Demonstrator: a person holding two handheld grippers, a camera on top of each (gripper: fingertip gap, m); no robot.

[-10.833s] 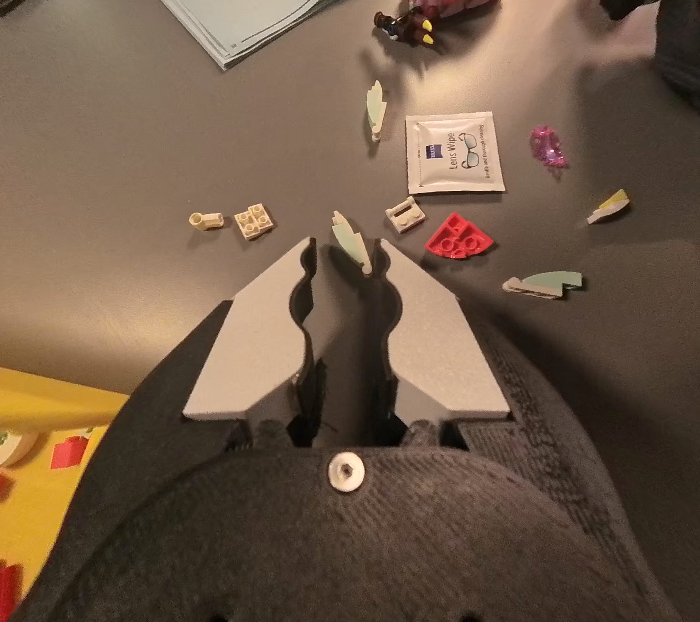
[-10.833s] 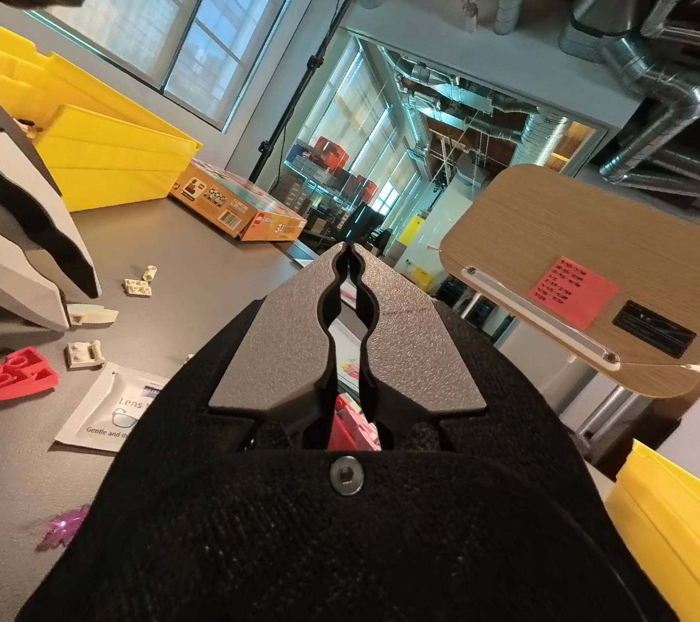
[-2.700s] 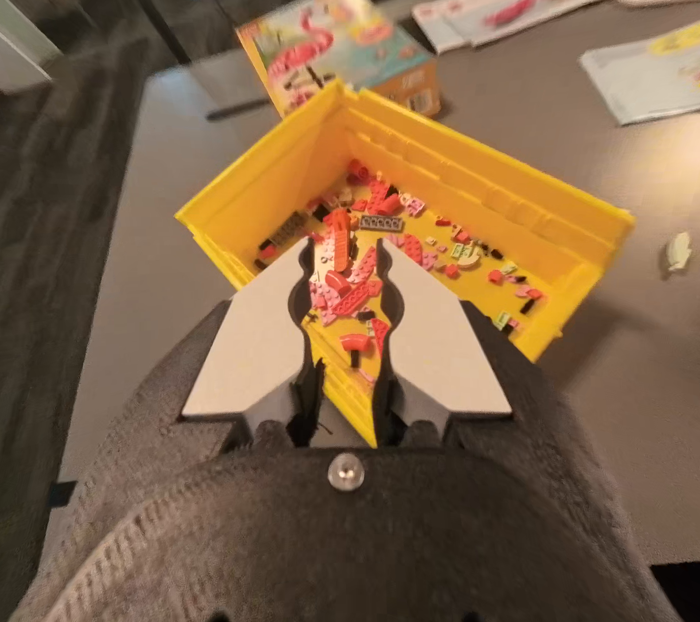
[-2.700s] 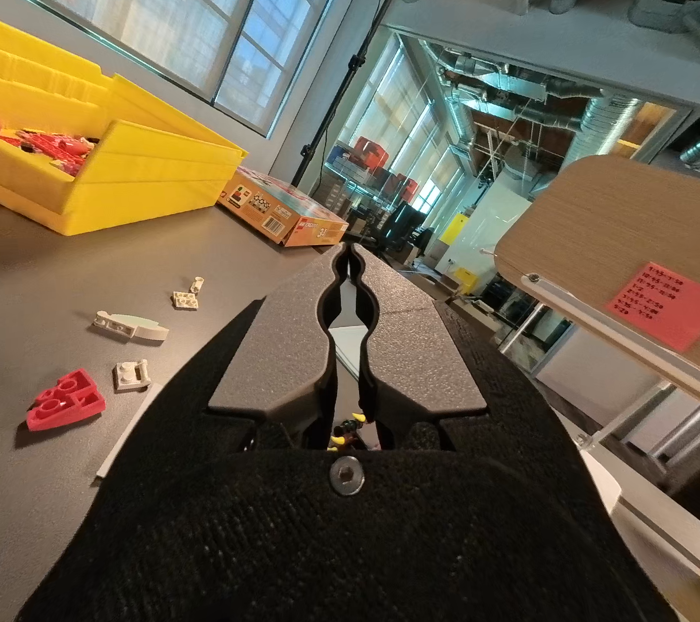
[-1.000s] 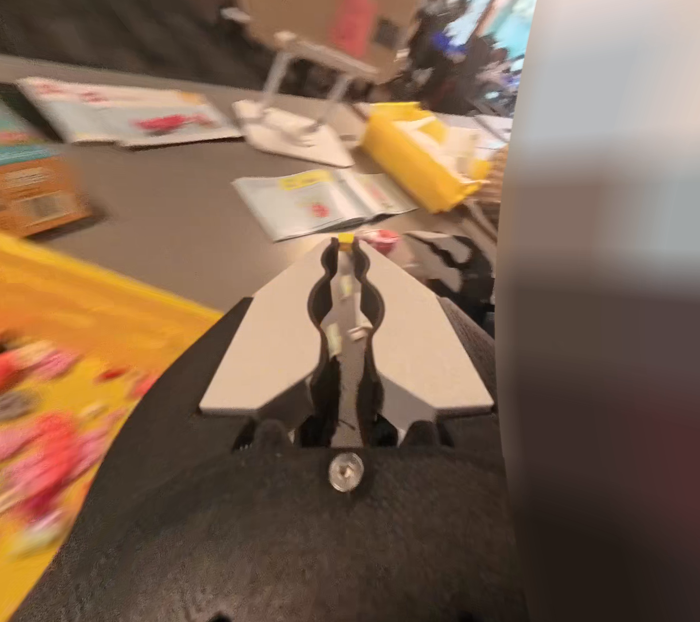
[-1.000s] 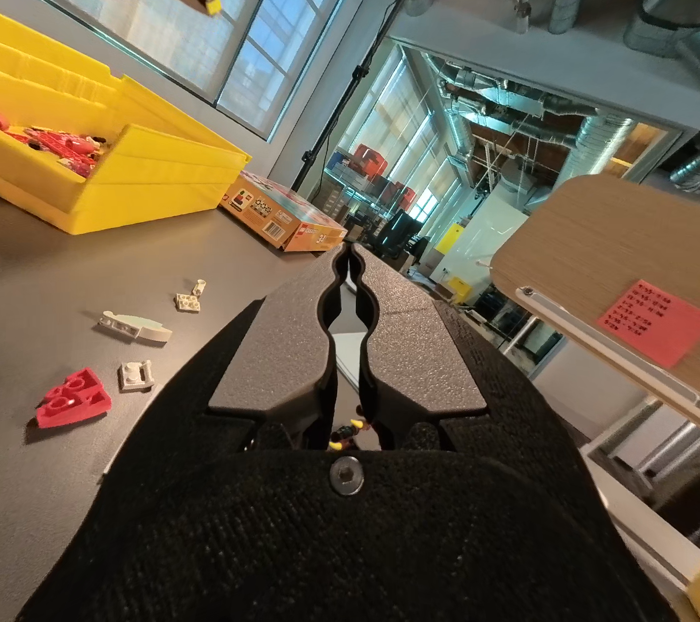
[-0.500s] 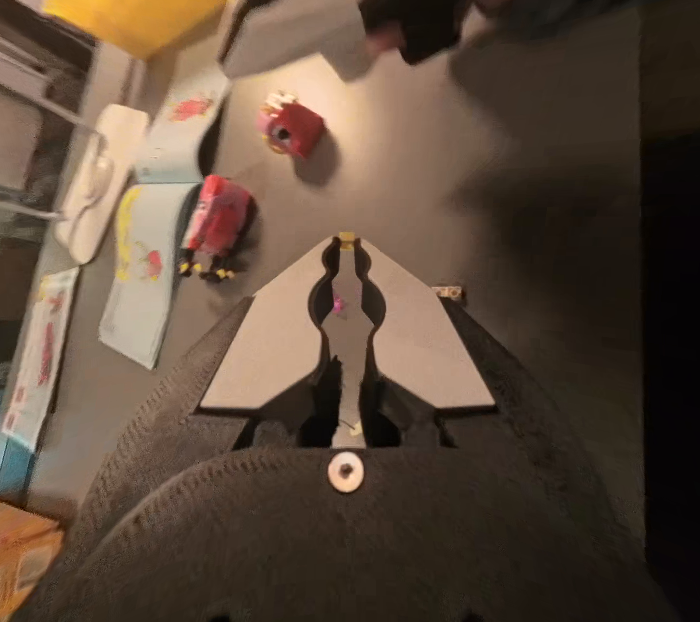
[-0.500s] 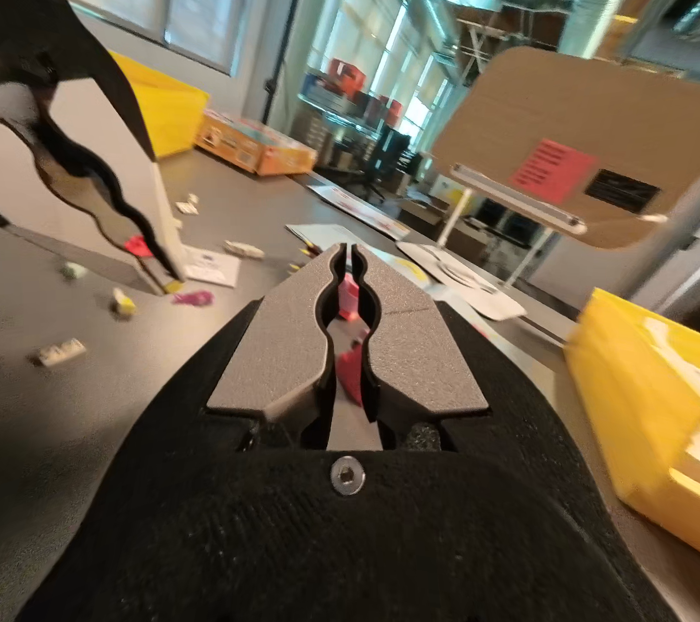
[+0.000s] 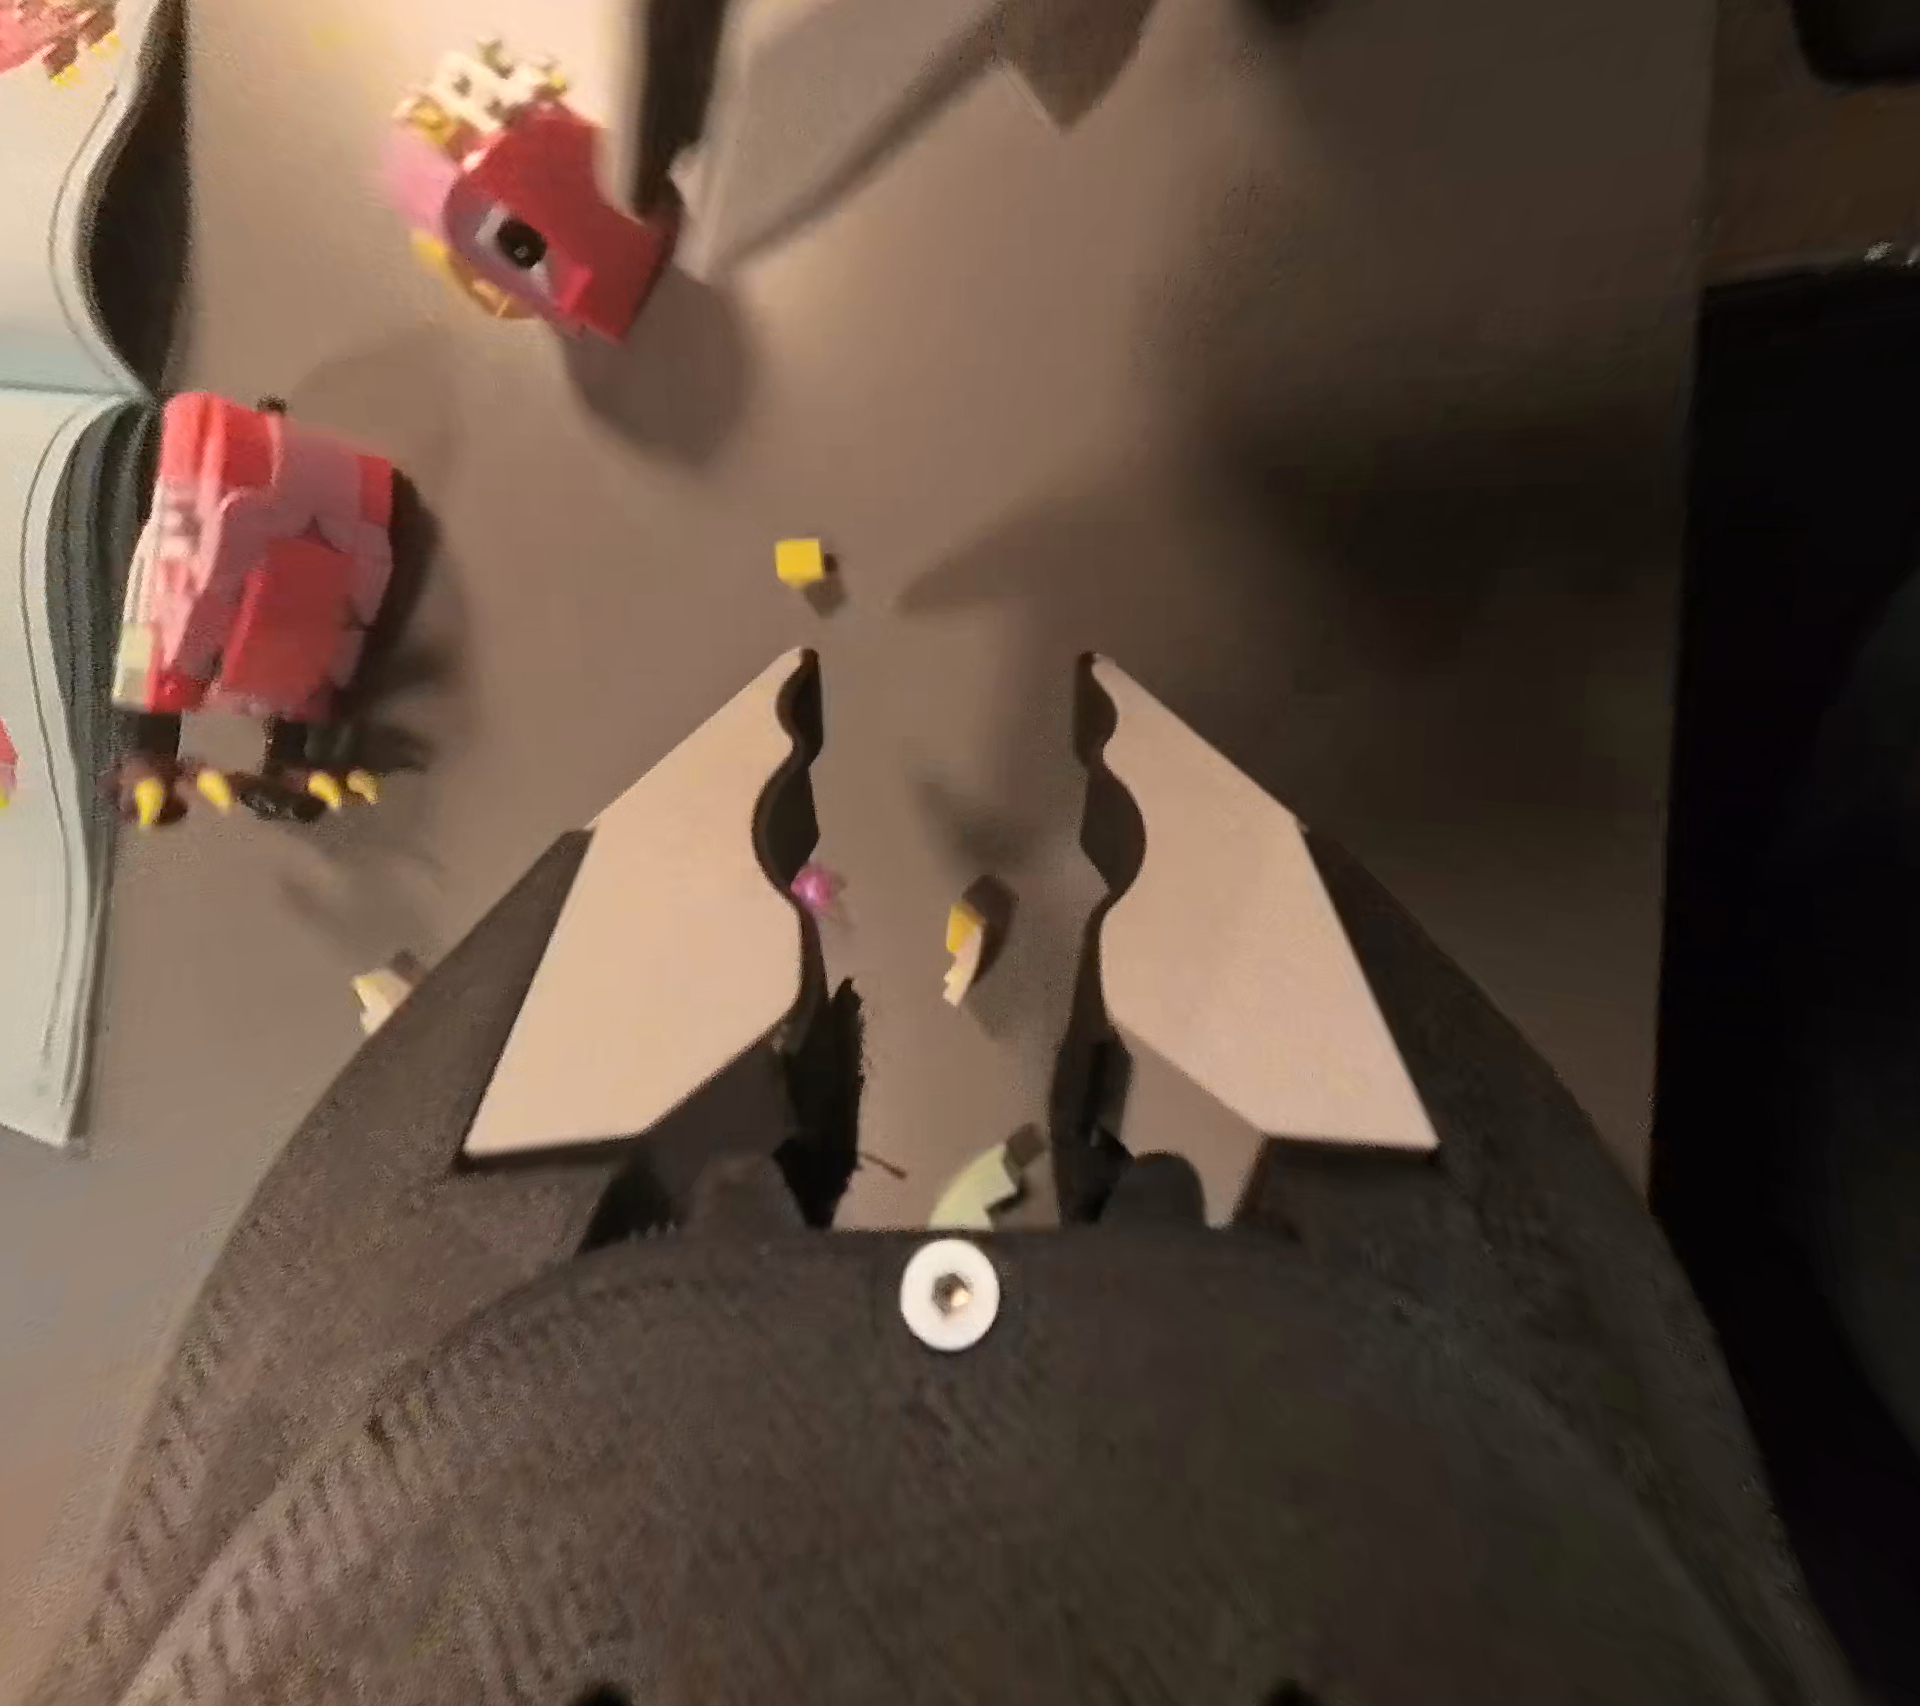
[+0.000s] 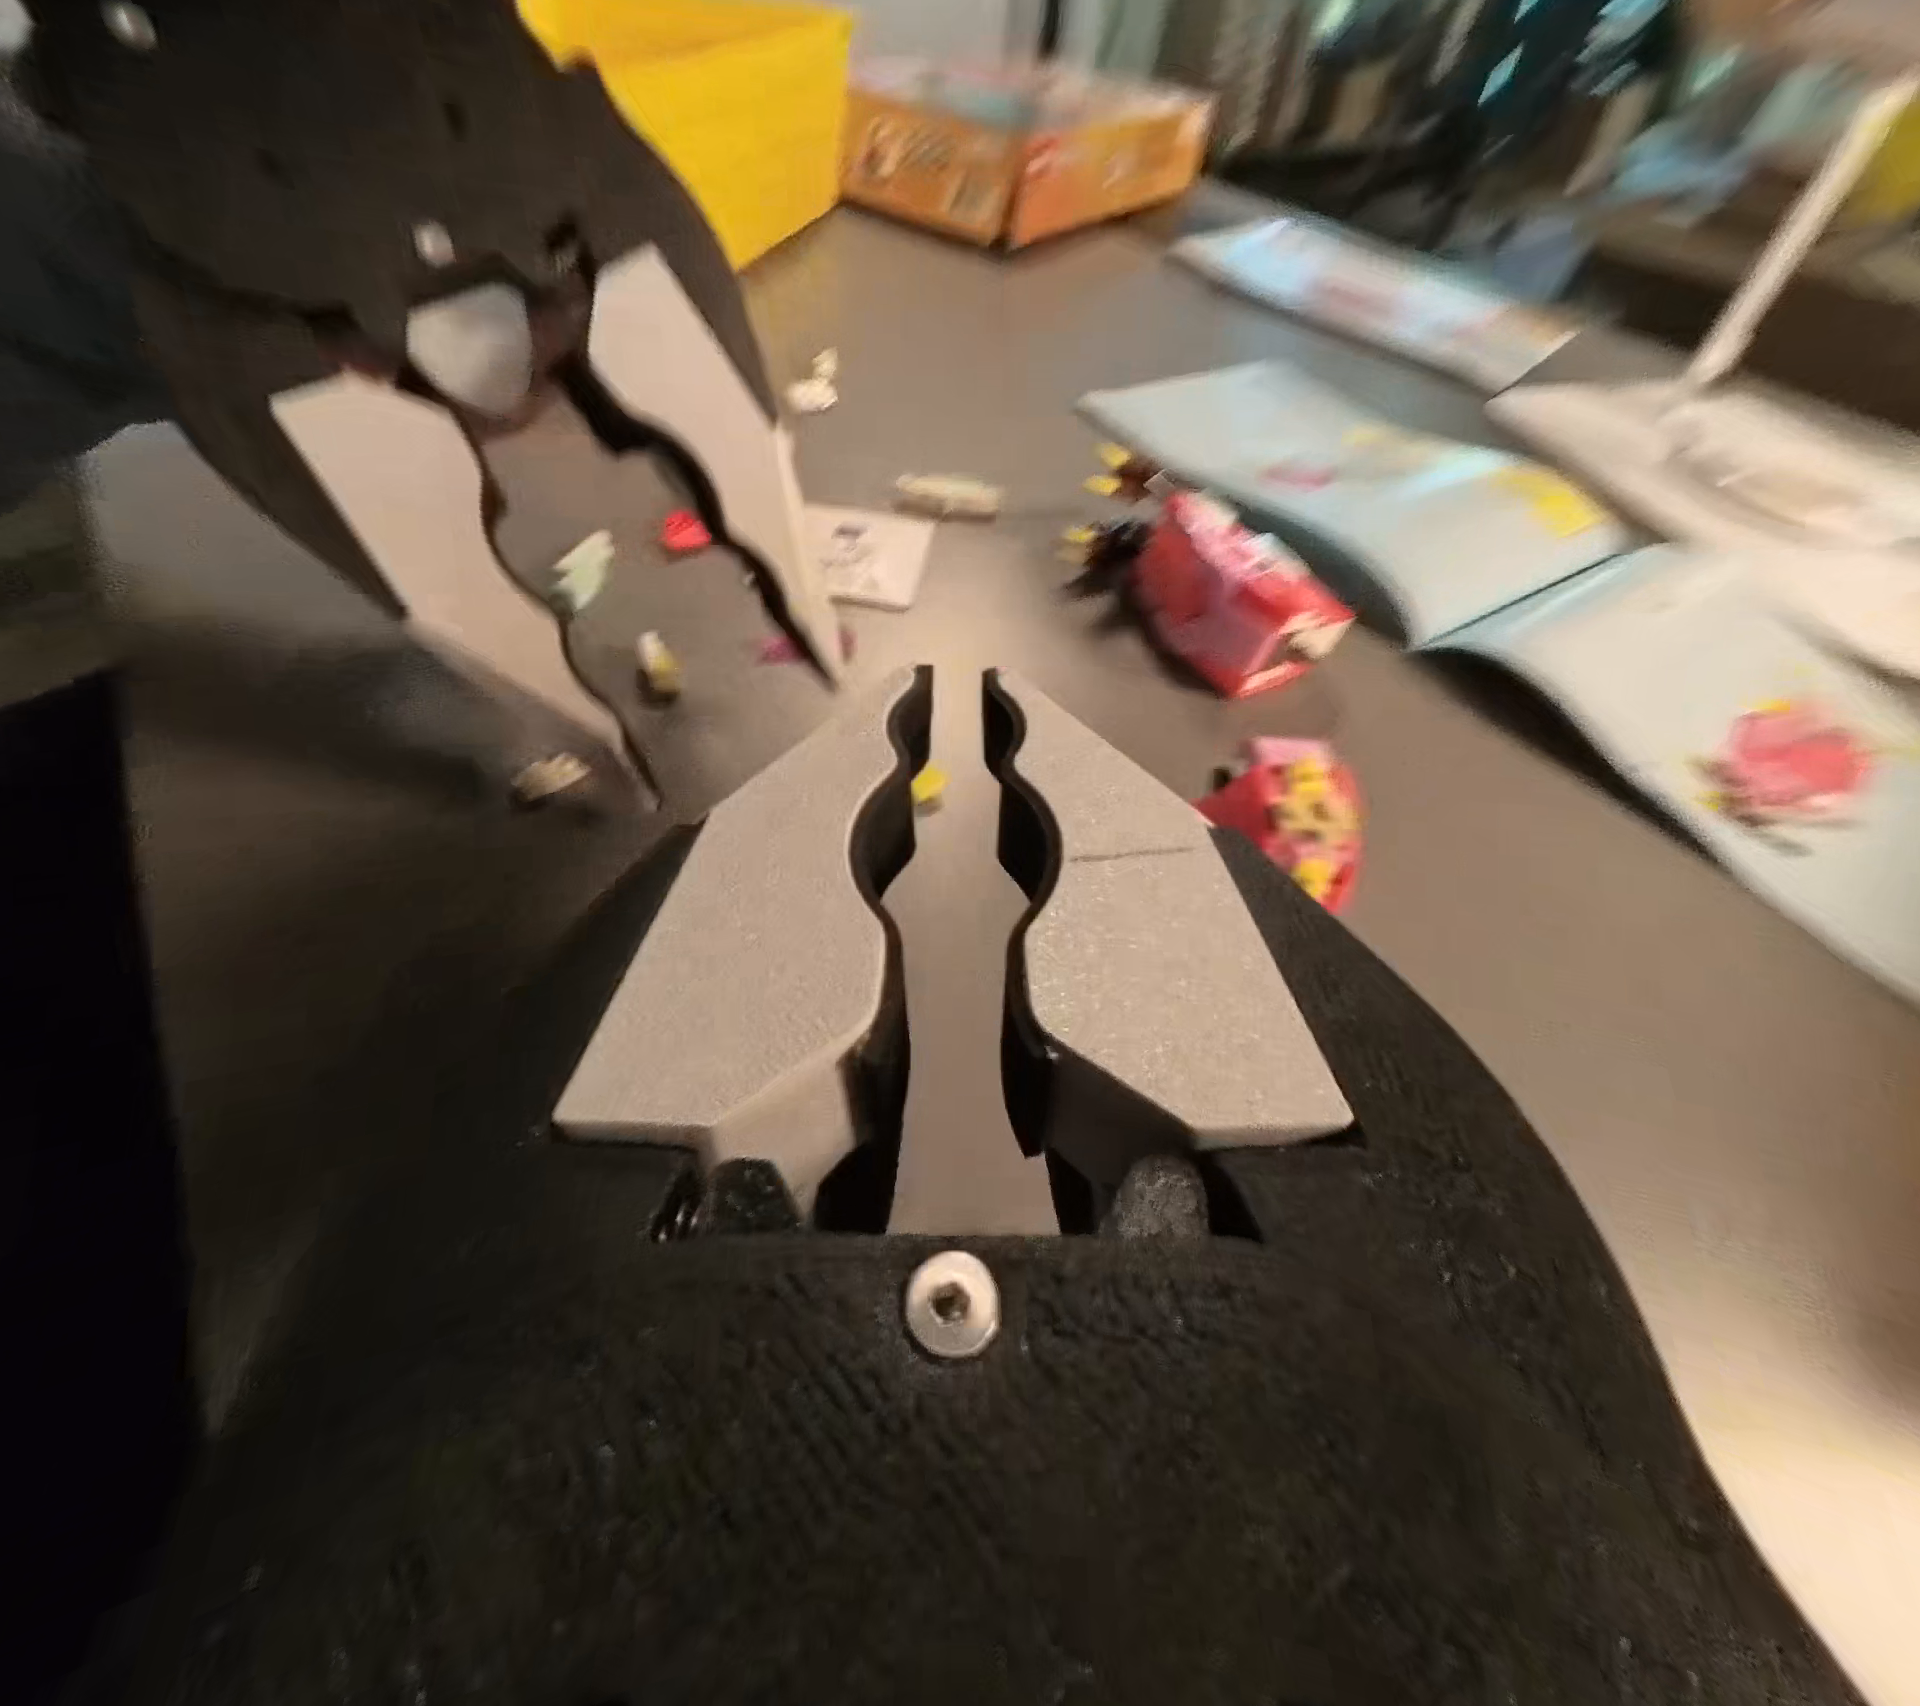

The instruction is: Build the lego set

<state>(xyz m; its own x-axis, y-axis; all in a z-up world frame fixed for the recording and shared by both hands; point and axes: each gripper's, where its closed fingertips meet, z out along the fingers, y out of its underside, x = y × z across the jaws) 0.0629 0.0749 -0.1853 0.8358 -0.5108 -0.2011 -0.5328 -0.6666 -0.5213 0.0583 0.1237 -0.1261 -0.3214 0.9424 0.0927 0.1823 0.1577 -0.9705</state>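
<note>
Above a grey table (image 9: 1143, 430), the left gripper (image 9: 945, 669) hangs spread and bare near 1 small yellow brick (image 9: 798, 563), while the right gripper (image 10: 957, 677) stands slightly parted, holding nothing.

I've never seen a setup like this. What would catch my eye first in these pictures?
Probably the red and pink brick-built bird body, lying on the grey table beside an open instruction booklet, with its separate red head nearby. Next, the left gripper, jaws wide apart and holding nothing, just short of a tiny yellow brick. Behind sits a bright yellow bin.
</note>
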